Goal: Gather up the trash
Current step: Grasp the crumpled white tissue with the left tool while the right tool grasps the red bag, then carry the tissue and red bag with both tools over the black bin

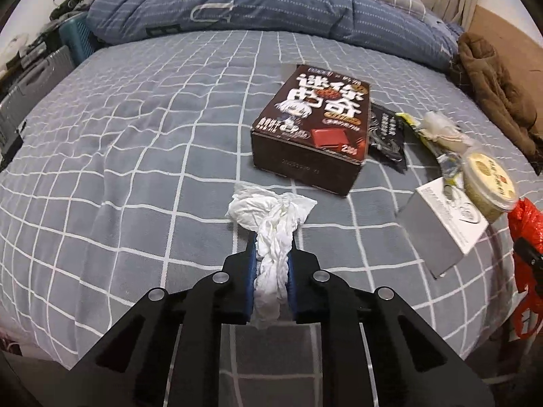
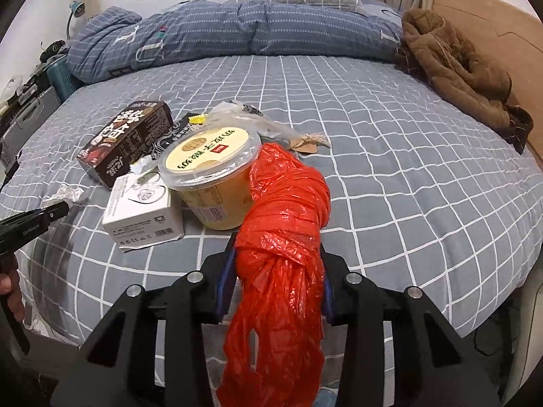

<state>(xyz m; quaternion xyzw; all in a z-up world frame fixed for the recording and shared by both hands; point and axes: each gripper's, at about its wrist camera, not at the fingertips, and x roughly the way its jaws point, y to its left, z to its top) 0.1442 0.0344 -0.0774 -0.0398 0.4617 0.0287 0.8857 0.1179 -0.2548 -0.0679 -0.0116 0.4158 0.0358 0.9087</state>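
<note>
My left gripper is shut on a crumpled white tissue and holds it just above the checked bed cover, in front of a dark brown snack box. My right gripper is shut on a bunched red plastic bag; the bag also shows at the right edge of the left wrist view. A yellow lidded tub, a white carton, a black wrapper and clear plastic scraps lie on the bed near the right gripper. The left gripper with the tissue shows at the left of the right wrist view.
A rolled blue duvet lies across the far side of the bed. A brown coat is heaped at the right by the wooden headboard. Crates and clutter stand off the bed's left side.
</note>
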